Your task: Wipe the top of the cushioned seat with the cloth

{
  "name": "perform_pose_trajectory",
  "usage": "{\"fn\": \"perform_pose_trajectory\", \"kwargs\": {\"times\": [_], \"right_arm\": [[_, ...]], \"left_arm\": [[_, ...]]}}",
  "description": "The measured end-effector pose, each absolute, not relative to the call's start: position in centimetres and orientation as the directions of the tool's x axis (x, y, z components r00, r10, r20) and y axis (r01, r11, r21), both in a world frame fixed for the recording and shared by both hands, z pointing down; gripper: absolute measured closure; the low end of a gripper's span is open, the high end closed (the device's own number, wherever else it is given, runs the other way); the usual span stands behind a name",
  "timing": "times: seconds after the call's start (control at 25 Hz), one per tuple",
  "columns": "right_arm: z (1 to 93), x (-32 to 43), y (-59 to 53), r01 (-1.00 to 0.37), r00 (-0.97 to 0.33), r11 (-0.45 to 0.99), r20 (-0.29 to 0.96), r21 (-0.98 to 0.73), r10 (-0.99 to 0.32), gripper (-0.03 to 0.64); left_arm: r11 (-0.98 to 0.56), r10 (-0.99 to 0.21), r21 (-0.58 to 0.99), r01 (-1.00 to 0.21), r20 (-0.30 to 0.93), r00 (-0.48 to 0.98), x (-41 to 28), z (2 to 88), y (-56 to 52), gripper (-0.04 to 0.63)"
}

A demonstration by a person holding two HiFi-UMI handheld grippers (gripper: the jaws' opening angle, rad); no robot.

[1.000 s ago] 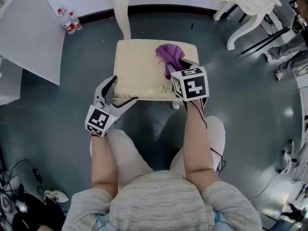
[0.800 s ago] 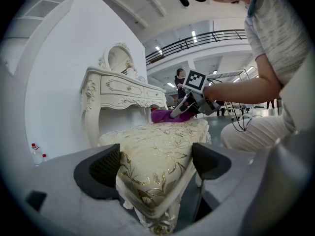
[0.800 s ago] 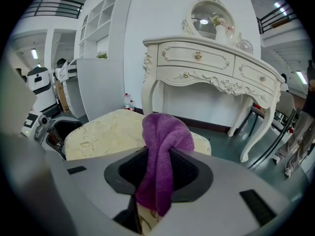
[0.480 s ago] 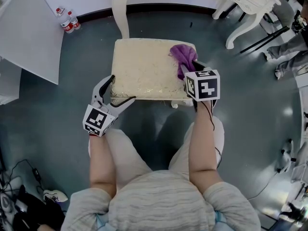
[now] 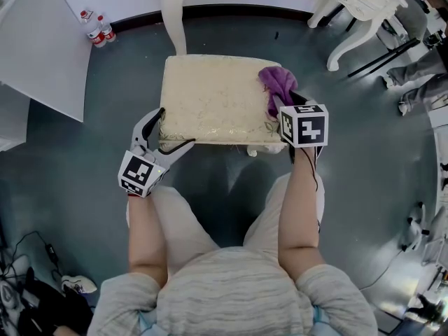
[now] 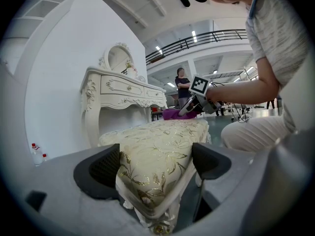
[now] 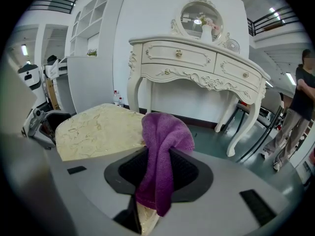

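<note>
Fingers of the right gripper are clamping the cloth; the right gripper view alone is confirming that grip. In the left gripper view, the left gripper is standing wide open, straddling the seat corner. The head view alone is showing the cloth at the seat's far right corner. Recommend sweeping leftward, pressed flat, in overlapping passes.
</note>
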State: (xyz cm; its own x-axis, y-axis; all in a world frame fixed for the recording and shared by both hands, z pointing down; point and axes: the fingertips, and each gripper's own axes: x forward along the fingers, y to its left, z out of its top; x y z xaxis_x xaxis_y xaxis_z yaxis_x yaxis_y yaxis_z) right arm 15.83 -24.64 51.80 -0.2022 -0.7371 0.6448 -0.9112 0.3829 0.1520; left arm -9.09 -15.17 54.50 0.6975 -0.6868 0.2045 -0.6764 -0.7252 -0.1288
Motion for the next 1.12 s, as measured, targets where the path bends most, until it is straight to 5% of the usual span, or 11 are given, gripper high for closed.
{"fn": "perform_pose_trajectory", "kwargs": {"times": [0.4, 1.12], "right_arm": [[52.0, 22.0, -23.2, -0.905, -0.034, 0.31, 0.676, 0.292, -0.736, 0.497], [52.2, 18.2, -17.7, -0.887, -0.14, 0.406, 0.707, 0.222, -0.693, 0.497]], "left_arm": [[-0.725, -0.687, -0.125, -0.678, 0.208, 0.696, -9.1, 54.6, -15.2, 0.129], [-0.733, -0.679, -0.133, -0.667, 0.205, 0.705, -9.0, 54.4, -15.1, 0.129]]}}
